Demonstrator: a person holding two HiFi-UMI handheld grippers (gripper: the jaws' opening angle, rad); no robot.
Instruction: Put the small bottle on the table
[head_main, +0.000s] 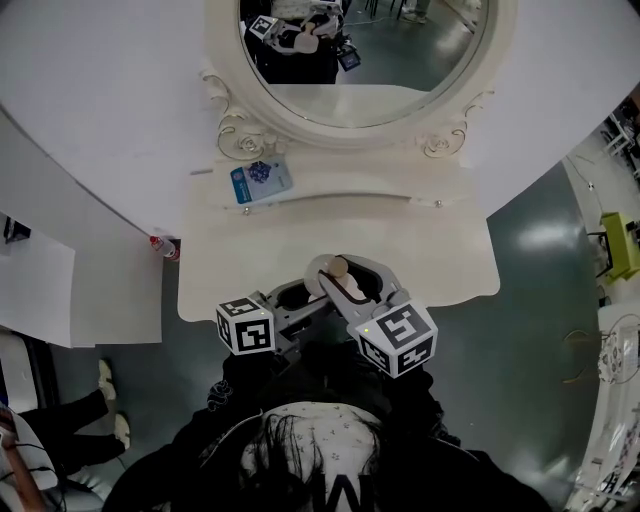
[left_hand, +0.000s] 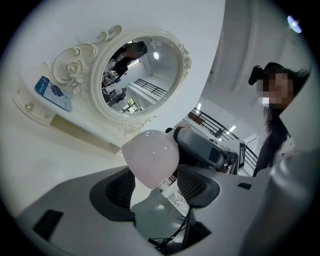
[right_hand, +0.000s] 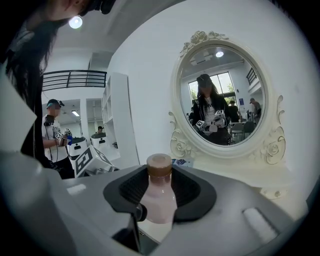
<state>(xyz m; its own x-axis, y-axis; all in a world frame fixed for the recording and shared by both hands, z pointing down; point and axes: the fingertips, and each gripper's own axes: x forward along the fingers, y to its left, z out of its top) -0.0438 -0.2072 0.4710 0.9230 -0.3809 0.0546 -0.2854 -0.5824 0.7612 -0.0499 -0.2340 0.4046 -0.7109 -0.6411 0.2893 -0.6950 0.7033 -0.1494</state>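
Note:
The small bottle (head_main: 333, 272) is pale pink with a brown cap and hangs just above the near edge of the white dressing table (head_main: 250, 270). My right gripper (head_main: 357, 282) is shut on its body. In the right gripper view the bottle (right_hand: 159, 197) stands cap up between the dark pads (right_hand: 187, 187) of the right gripper (right_hand: 161, 192). My left gripper (head_main: 303, 292) comes in from the left. In the left gripper view the bottle's rounded base (left_hand: 150, 157) fills the gap of the left gripper (left_hand: 155, 181), lying against both pads (left_hand: 117, 190).
An oval mirror (head_main: 360, 50) in a carved white frame stands at the table's back. A blue-and-white packet (head_main: 260, 183) lies on the raised shelf below it. A red-capped bottle (head_main: 165, 247) sits by the table's left corner. Another person (right_hand: 52, 135) stands far left.

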